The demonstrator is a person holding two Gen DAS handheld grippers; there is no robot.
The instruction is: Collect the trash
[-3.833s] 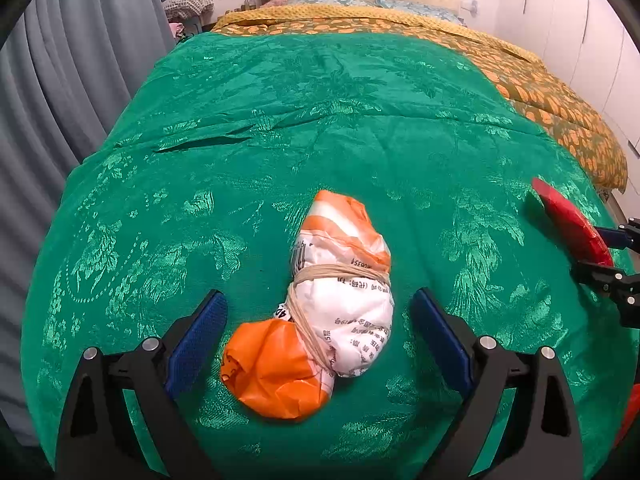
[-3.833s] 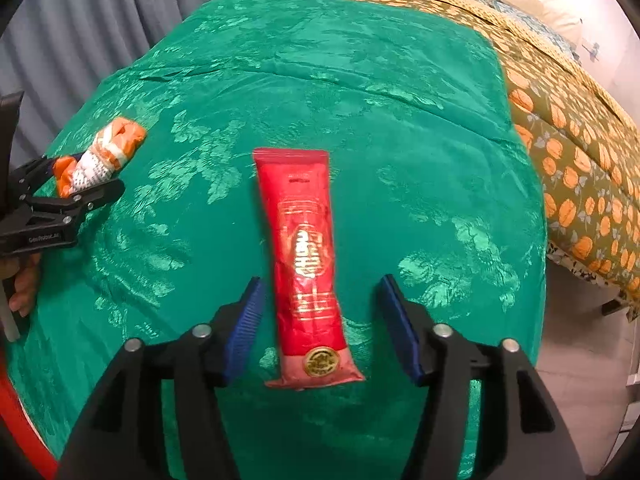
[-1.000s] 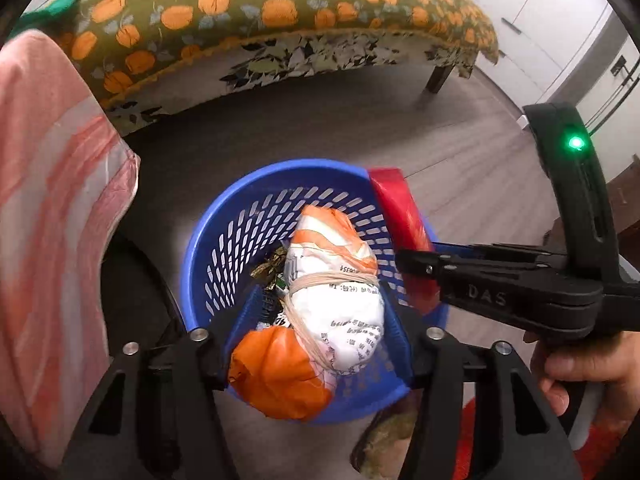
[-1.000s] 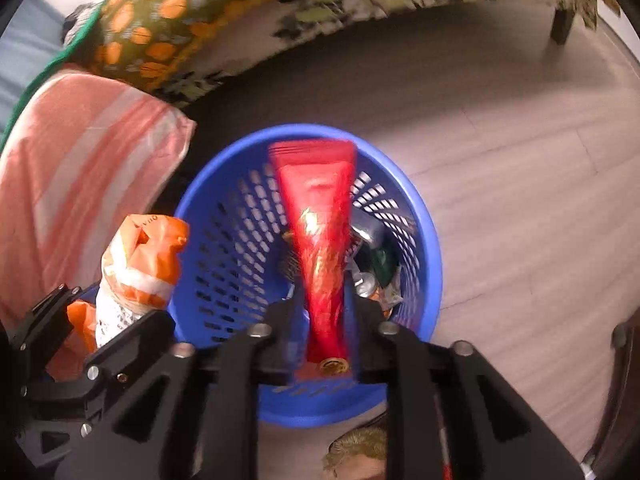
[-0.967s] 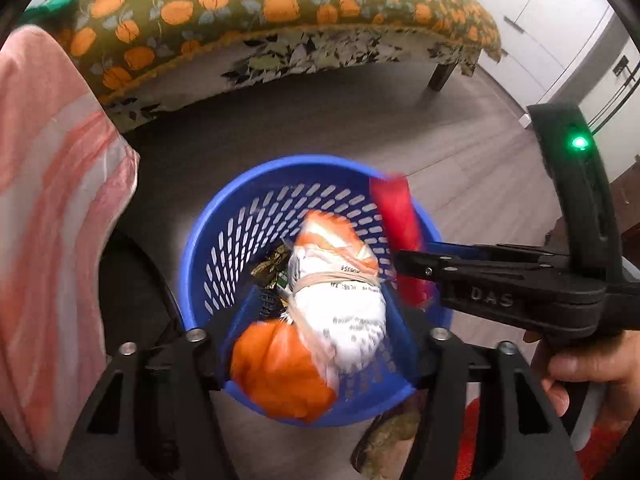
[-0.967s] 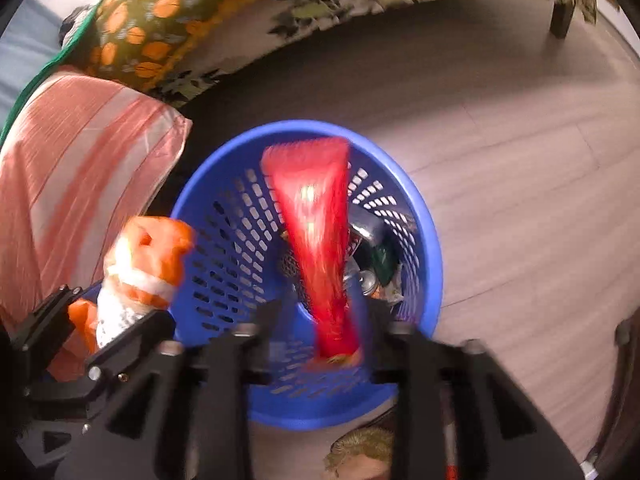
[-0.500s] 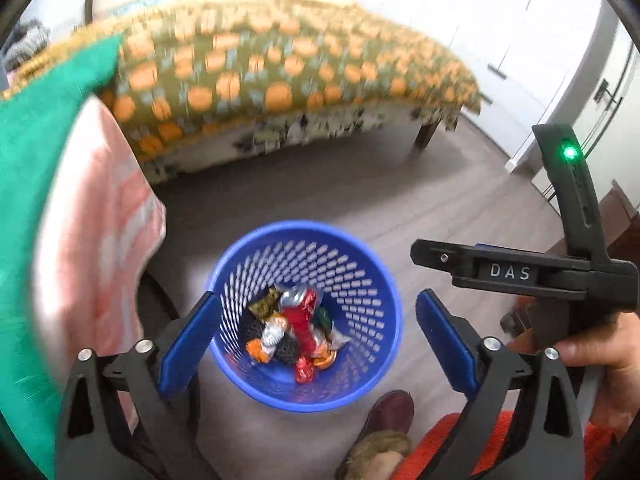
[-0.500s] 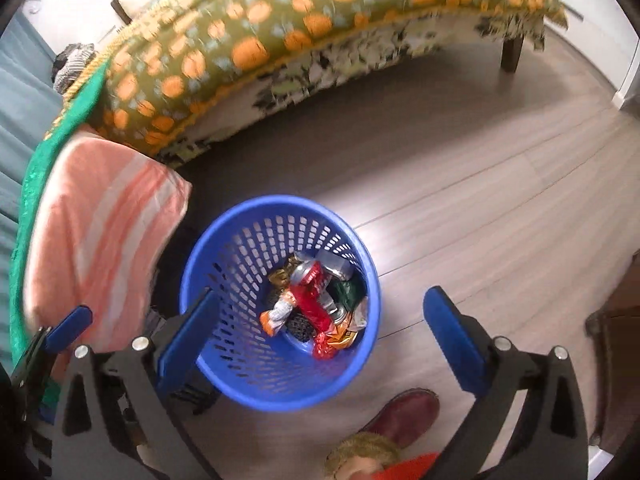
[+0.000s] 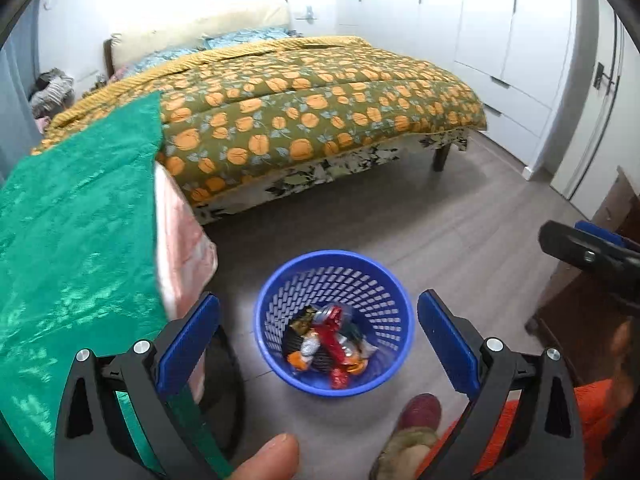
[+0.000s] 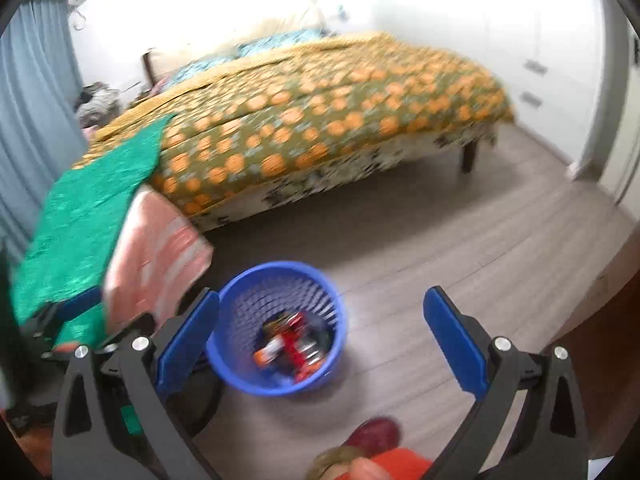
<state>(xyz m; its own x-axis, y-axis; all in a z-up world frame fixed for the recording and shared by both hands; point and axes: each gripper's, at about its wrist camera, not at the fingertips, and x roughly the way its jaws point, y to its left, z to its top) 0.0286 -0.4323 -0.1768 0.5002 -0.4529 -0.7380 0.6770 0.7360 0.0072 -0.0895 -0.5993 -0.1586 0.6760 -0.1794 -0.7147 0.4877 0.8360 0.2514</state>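
A blue plastic basket [image 9: 384,288] stands on the wooden floor beside the bed; it also shows in the right wrist view [image 10: 240,356]. Inside lie the red wrapper [image 9: 334,346], the orange-and-white bundle [image 9: 306,350] and other trash. The red wrapper [image 10: 294,350] and the bundle [image 10: 269,350] show blurred in the right wrist view. My left gripper [image 9: 318,338] is open and empty, high above the basket. My right gripper [image 10: 320,338] is open and empty, also raised above it. The right gripper's tip [image 9: 584,252] shows at the right of the left wrist view.
The bed with the orange-flowered quilt [image 9: 312,112] fills the back. A green cover [image 9: 76,232] and a pink striped cloth [image 9: 180,240] hang at the left. White wardrobes [image 9: 512,40] line the right wall. The person's slipper [image 9: 416,416] is near the basket.
Both grippers opened and dropped the red wrapper and the orange-and-white bundle into the basket. Since then both have risen and tilted up, so the bed and room come into view.
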